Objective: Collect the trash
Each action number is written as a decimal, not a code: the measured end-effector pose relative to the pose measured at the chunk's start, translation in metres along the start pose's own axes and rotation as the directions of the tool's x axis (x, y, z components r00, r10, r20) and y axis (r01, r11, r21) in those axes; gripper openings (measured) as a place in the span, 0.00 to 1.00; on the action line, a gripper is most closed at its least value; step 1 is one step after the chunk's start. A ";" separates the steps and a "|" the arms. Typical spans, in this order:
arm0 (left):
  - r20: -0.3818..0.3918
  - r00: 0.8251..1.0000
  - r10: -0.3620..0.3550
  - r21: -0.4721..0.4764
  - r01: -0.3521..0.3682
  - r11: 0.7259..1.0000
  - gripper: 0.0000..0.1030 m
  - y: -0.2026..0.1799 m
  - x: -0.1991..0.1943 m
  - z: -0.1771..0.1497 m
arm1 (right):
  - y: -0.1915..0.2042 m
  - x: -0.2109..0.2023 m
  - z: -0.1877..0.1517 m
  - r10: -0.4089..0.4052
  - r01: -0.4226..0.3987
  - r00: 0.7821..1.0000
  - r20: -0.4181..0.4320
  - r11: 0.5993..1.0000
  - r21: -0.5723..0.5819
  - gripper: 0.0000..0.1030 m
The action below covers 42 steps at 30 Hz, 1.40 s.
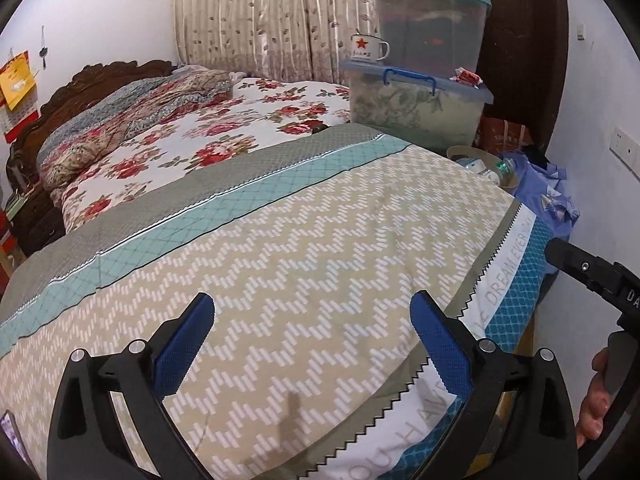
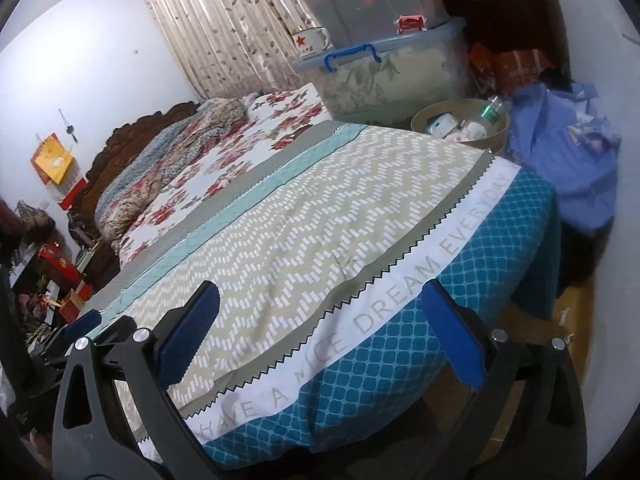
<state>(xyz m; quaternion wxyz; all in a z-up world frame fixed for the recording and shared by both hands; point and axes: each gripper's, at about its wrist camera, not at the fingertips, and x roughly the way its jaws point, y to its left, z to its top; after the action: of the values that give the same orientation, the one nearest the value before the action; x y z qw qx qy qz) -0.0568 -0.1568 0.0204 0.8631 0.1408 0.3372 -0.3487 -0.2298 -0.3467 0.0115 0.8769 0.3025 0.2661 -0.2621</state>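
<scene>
A: What lies nearest you?

B: Your left gripper (image 1: 312,344) hangs over the near end of the bed cover (image 1: 280,248), fingers spread wide, nothing between them. Your right gripper (image 2: 316,320) is just as wide apart and empty, poised above the cover's near right edge, where the blue hem (image 2: 460,248) drops toward the floor.

A: And the trash?

B: In the round bin (image 2: 498,136) past the cover's far right corner: a clear bottle (image 2: 494,110) and white containers (image 2: 442,125). A heap of blue cloth (image 2: 568,148) sits just right of it, stacked storage boxes (image 2: 384,68) behind.

A: Room to move?

B: The cover's top is bare; the far right corner is crowded.
</scene>
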 end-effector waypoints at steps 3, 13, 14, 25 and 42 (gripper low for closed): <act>-0.006 1.000 -0.004 -0.009 0.004 1.000 0.92 0.005 -0.001 -0.001 | 0.006 0.003 -0.002 -0.005 0.005 1.000 -0.014 1.000 0.001 0.97; -0.001 1.000 0.028 0.024 -0.028 0.999 0.92 -0.005 -0.005 0.006 | 0.012 -0.012 0.002 -0.102 0.102 0.995 0.013 0.995 0.001 0.97; 0.001 1.000 0.031 0.025 -0.031 0.999 0.92 -0.006 -0.005 0.008 | 0.011 -0.016 0.003 -0.116 0.116 0.993 0.022 0.993 0.001 0.97; 0.082 0.996 0.026 0.128 -0.036 0.991 0.92 -0.050 -0.022 0.034 | 0.005 -0.055 0.001 -0.171 0.167 0.973 0.155 0.985 0.038 0.97; 0.109 0.992 0.064 0.109 -0.076 0.991 0.92 -0.059 -0.034 0.041 | -0.006 -0.049 -0.005 -0.146 0.130 0.975 0.169 0.986 0.106 0.97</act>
<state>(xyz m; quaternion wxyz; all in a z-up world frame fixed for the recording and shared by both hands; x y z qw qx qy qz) -0.0958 -0.2016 0.0727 0.8820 0.1824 0.2658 -0.3438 -0.2705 -0.3331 0.0364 0.8614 0.3000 0.1950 -0.3605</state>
